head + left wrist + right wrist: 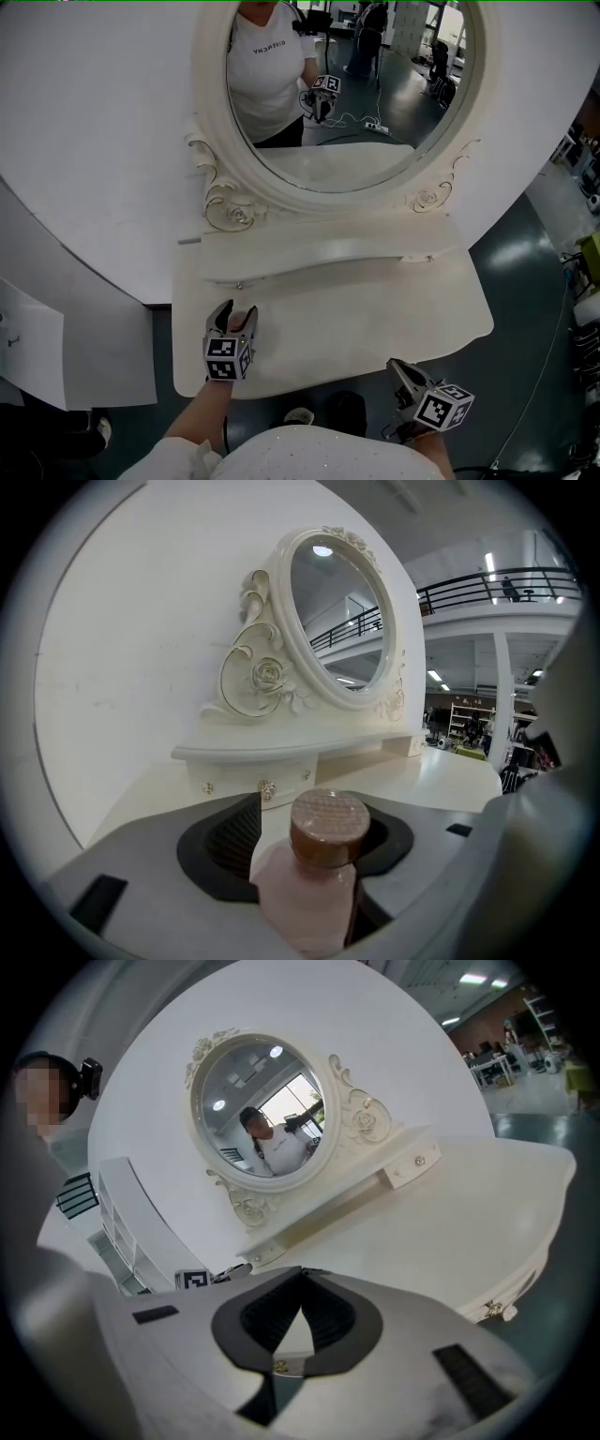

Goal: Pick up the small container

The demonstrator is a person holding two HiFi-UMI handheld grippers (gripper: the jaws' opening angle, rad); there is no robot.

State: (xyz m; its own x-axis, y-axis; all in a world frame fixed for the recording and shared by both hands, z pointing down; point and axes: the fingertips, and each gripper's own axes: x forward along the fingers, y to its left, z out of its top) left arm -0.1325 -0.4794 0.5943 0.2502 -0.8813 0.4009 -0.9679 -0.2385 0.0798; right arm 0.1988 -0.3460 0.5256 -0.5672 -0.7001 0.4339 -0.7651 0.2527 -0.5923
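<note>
White curved wall at the back, and a cream vanity desk (pixel 375 309) pushed against it with a big oval mirror (pixel 347 84) in a curly frame. The person stands at the front edge, facing the mirror, and you can see them reflected in it. The left tool (pixel 237 317) is down on the desktop, out in front of the mirror's left side and near the front edge, with the small container (pixel 314 874) sitting deep between its jaws. It's a pale pink bottle with a brown cap. The jaws are partly closed around the bottle's body, and the pads look to be touching both sides, so I'd call that a grip, though I can't see the bottle's base or tell if it's off the desk yet. Going in low and level makes sense, since the pads meet the wider body and not the cap. The right tool (pixel 302 1279) hangs off the desk's front edge, opposite the mirror's right side, tips together and nothing in them. I guess it's just parked out of the way.
</note>
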